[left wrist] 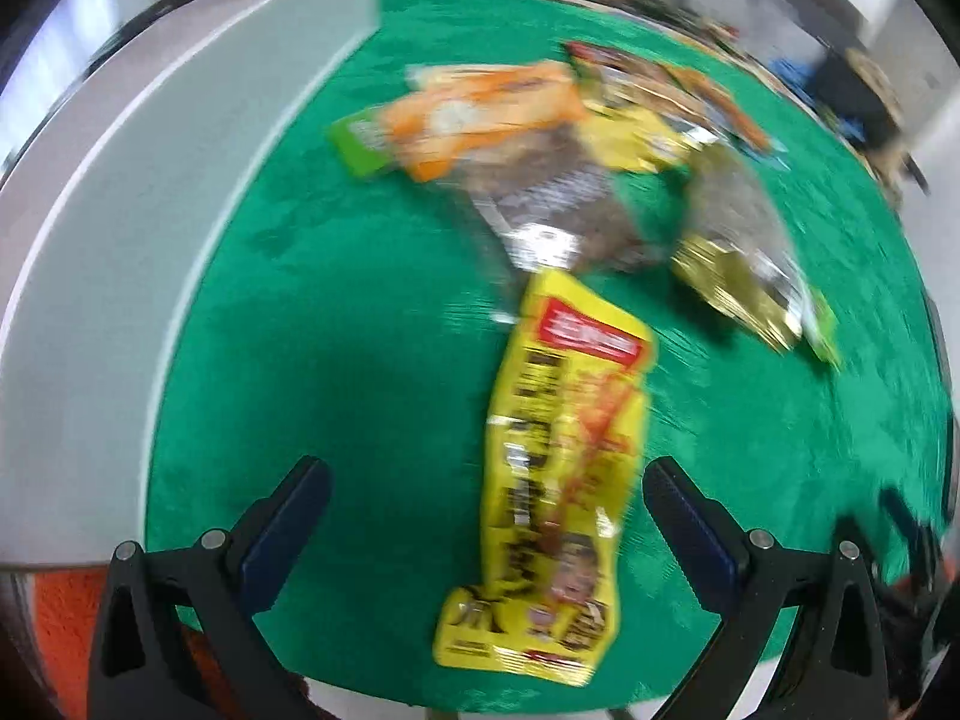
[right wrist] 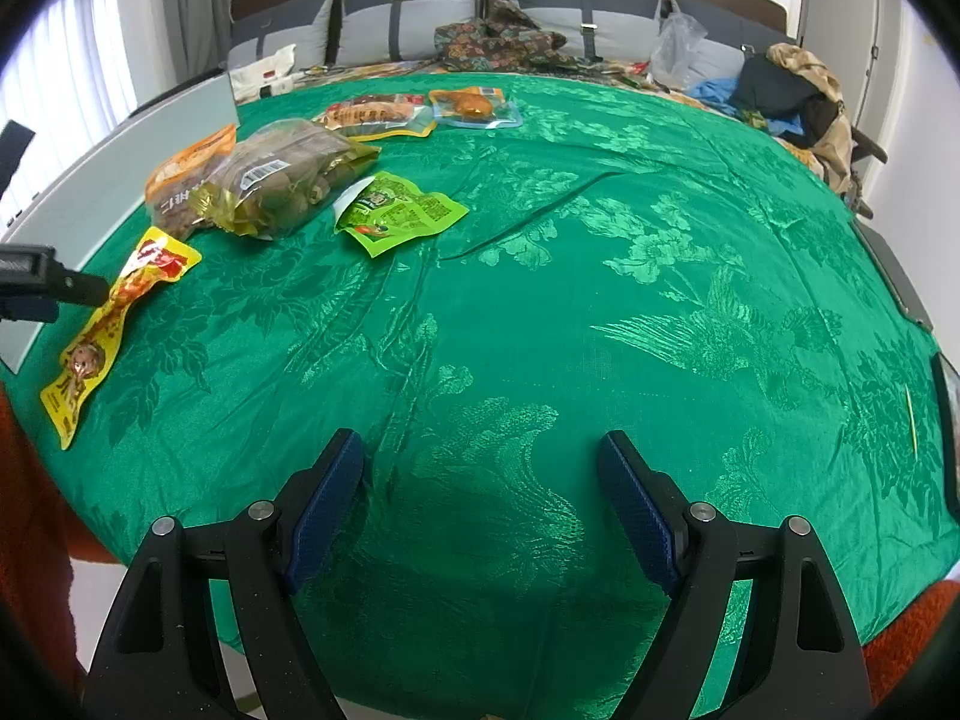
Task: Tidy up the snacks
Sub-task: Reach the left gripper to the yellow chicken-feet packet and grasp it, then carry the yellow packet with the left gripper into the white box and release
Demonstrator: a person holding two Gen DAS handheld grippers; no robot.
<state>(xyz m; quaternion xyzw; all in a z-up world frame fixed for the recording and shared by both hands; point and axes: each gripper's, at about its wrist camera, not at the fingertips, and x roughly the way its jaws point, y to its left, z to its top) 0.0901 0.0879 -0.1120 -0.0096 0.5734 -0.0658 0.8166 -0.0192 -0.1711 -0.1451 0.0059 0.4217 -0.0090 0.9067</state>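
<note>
Left claw [left wrist: 486,516] spread wide, nothing pinched; long yellow snack pouch [left wrist: 552,498] lies flat between its fingers on green patterned cloth [right wrist: 600,300] over tabletop. Right claw [right wrist: 480,498] also spread, above bare cloth. Farther left: clear bag of brown nuts [right wrist: 282,180] w/ orange pack [right wrist: 186,168] touching it, green sachet [right wrist: 399,213] just right of the bag. Far edge: two more packs [right wrist: 420,111], side by side. Left view blurred
</note>
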